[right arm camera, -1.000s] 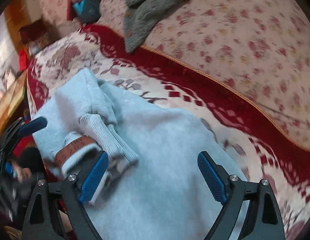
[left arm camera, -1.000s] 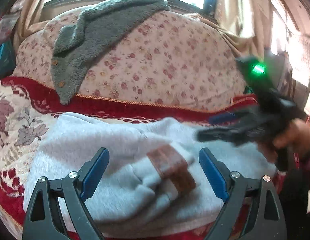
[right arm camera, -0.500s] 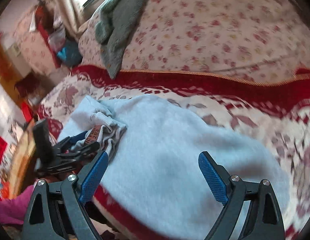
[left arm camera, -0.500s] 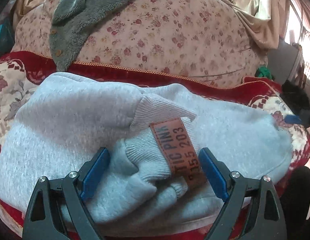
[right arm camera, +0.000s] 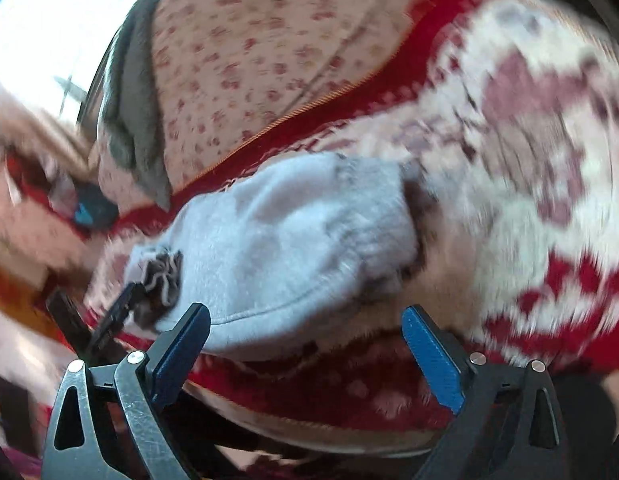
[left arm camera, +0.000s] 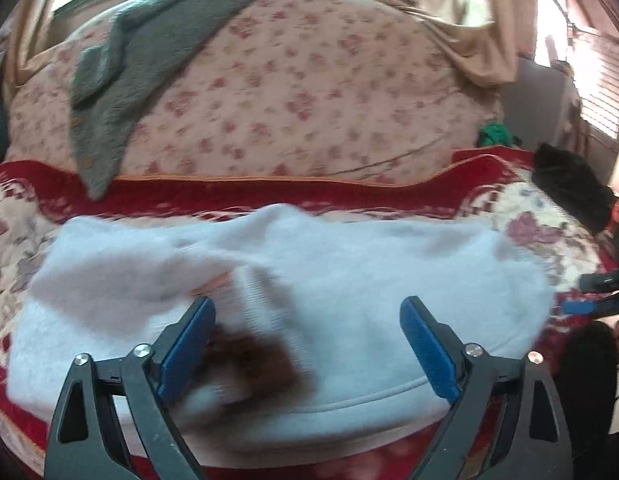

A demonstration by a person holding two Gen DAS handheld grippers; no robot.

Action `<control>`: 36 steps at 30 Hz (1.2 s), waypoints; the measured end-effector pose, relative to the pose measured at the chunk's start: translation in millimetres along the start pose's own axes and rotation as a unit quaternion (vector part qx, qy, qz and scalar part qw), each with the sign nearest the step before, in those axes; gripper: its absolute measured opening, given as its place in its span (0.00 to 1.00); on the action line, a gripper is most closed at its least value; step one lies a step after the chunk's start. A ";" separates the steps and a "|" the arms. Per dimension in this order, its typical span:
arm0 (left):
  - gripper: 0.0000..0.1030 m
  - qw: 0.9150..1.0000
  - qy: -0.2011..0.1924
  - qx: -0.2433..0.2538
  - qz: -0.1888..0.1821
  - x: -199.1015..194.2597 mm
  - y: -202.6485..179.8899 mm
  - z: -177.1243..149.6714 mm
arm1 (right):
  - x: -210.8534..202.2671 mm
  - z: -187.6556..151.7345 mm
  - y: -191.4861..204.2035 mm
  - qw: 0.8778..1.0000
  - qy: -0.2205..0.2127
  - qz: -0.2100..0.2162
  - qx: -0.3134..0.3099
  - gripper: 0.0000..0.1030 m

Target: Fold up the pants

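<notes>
The light grey fleece pants (left arm camera: 349, 280) lie folded into a bundle on the red patterned seat cover (left arm camera: 237, 194). A ribbed cuff with a brown patch (left arm camera: 249, 360) lies on top at the near left. My left gripper (left arm camera: 307, 344) is open just above the bundle's near edge, its left finger beside the patch. My right gripper (right arm camera: 305, 348) is open over the bundle's (right arm camera: 277, 248) near end, off the seat's front edge. The right gripper shows in the left wrist view (left arm camera: 597, 296) at the far right edge. The left gripper shows in the right wrist view (right arm camera: 109, 320) by the cuff. Both views are blurred.
A floral back cushion (left arm camera: 309, 92) rises behind the seat, with a grey fuzzy garment (left arm camera: 121, 80) draped over its left top. A black item (left arm camera: 569, 184) and a green one (left arm camera: 495, 134) lie at the right end. Curtained windows stand behind.
The left gripper has shifted right and pulled back, so the patch now sits by its left finger. The right gripper has swung right and tilted, now viewing the bundle's end from lower down.
</notes>
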State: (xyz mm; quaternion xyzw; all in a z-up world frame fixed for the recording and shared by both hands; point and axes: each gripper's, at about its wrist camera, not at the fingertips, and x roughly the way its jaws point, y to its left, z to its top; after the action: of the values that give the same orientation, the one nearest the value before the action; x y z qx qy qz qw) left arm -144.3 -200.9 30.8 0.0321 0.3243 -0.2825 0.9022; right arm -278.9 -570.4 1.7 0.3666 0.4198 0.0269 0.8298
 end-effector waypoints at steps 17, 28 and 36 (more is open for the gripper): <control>0.93 0.982 0.126 0.055 -0.132 108.6 -88.1 49.1 | 61.9 -12.8 -18.3 0.994 0.011 0.092 0.058 0.99; 0.93 0.958 0.206 0.115 -0.165 196.1 -124.5 78.8 | 71.3 -9.2 -12.1 0.991 -0.004 0.131 0.029 0.98; 0.94 0.911 0.281 0.179 -0.242 233.3 -147.3 77.1 | 77.2 0.2 -12.8 0.993 -0.008 0.119 0.024 0.71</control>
State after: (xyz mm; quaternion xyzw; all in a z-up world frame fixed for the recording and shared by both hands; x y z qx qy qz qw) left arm -31.8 -457.1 -30.8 0.1914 0.5067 -0.5248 0.6567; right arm -232.2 -552.6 -58.6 0.4341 0.3668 0.1127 0.8151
